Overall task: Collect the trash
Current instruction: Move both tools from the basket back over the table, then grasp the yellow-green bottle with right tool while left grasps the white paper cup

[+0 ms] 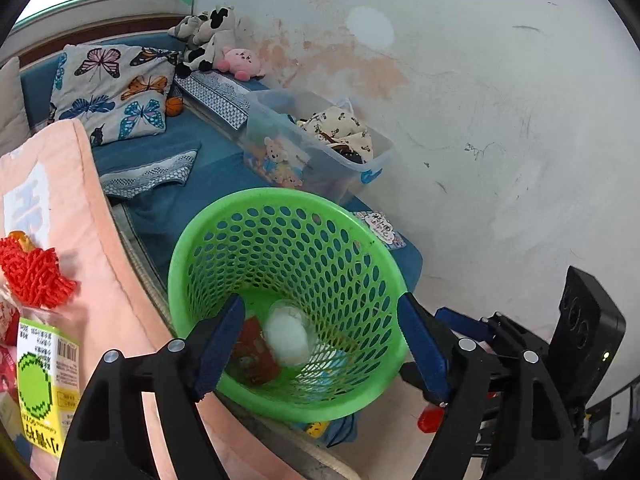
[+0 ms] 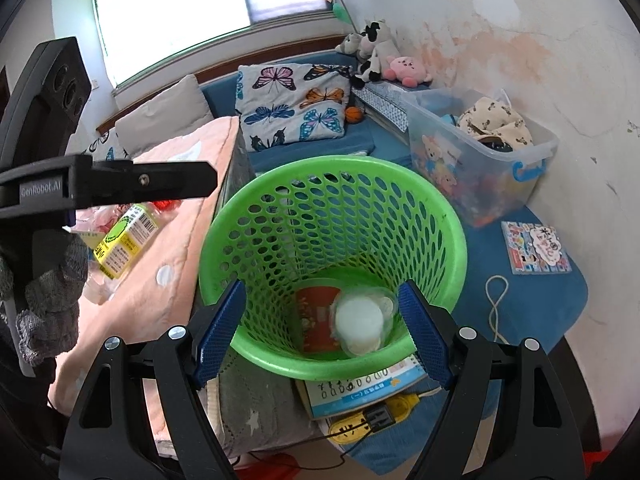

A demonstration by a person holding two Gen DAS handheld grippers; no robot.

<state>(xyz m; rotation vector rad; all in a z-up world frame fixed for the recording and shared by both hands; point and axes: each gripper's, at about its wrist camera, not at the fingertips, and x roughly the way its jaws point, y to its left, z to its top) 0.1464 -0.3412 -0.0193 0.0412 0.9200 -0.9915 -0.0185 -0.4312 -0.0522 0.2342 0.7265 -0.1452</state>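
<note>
Trash [image 2: 360,326]: round translucent cup, perforated green basket [image 2: 332,172]

Left hand-held gripper [image 1: 322,344] angled downward over the green basket [image 1: 280,232], blue pads [image 1: 222,344] spread wide, nothing between them. Right hand-held gripper [image 2: 322,332] tilted down over the same basket, pads apart and empty. A grey-gloved hand [image 2: 48,300] left of the basket, behind the left hand-held gripper's body.
</note>
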